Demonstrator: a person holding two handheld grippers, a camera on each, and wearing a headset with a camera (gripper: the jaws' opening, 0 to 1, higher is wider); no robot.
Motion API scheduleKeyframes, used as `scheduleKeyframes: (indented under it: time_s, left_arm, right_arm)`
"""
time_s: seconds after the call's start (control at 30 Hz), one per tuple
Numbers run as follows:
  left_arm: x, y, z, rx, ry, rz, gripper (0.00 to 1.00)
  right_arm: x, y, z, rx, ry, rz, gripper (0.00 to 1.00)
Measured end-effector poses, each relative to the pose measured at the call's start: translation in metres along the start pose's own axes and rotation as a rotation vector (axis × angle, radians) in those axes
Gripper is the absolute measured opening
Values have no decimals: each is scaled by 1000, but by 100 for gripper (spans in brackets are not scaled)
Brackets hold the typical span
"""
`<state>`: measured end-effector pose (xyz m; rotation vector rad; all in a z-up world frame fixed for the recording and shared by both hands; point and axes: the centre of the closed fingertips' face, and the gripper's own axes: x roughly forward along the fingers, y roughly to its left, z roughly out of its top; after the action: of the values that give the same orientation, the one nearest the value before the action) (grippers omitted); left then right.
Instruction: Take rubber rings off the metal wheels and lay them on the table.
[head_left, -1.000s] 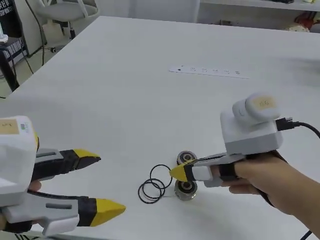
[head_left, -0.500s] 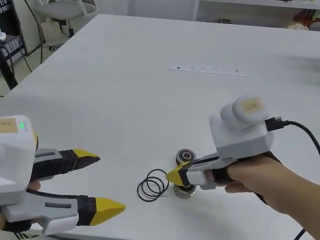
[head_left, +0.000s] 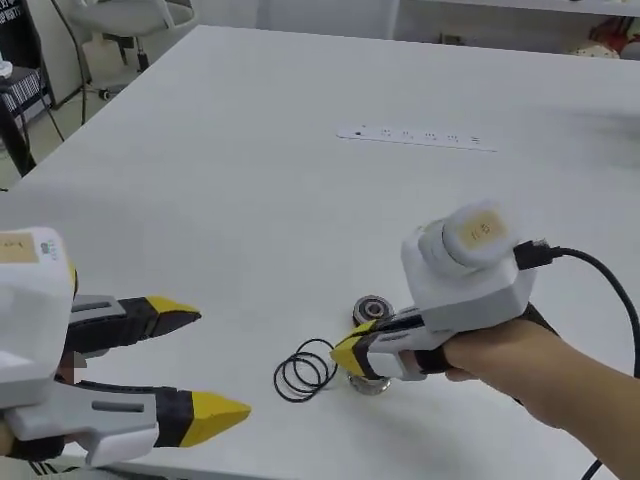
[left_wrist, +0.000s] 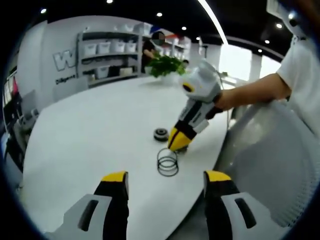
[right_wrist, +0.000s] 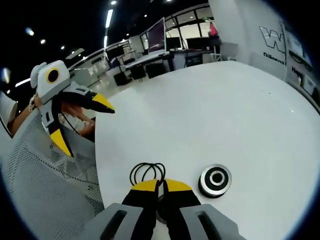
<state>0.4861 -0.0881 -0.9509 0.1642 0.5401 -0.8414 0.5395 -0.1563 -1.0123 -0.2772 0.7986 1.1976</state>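
Two metal wheels stand near the table's front edge: the far wheel (head_left: 372, 308) (right_wrist: 215, 180) (left_wrist: 161, 134) is in plain sight, while the near wheel (head_left: 368, 383) is mostly covered. My right gripper (head_left: 345, 355) (right_wrist: 160, 186) (left_wrist: 176, 143) is shut, its yellow tips down on the near wheel's top. Whether a ring is pinched is hidden. Several black rubber rings (head_left: 305, 370) (right_wrist: 147, 172) (left_wrist: 168, 162) lie overlapping on the table just left of those tips. My left gripper (head_left: 212, 365) (left_wrist: 165, 178) (right_wrist: 82, 120) hangs open and empty at the front left, well short of the rings.
A white power strip (head_left: 415, 138) lies further back on the white table (head_left: 250, 180). An office chair (head_left: 130, 20) stands beyond the far left corner. A black cable (head_left: 600, 270) trails from the right gripper. The table's front edge runs close below the wheels.
The right gripper has shifted a little left and lower over the near wheel, staying shut. The left gripper and the loose rings have kept their places.
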Motion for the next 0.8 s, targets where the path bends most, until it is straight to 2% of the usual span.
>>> scheduleKeyframes:
  time_s: [0.2, 0.3, 0.57, 0.8]
  left_arm:
    - [0, 0, 0, 4, 4, 0, 61]
    - [0, 0, -1, 2, 3, 0, 61]
    - [0, 1, -1, 5, 6, 0, 61]
    - [-1, 1, 0, 10, 7, 2, 62]
  right_arm:
    - [3, 0, -2, -77, 14, -18, 7]
    - [3, -3, -2, -86, 17, -27, 10]
    - [-4, -10, 4, -54, -11, -40, 11]
    - [-15, -22, 15, 0, -72, -55, 11]
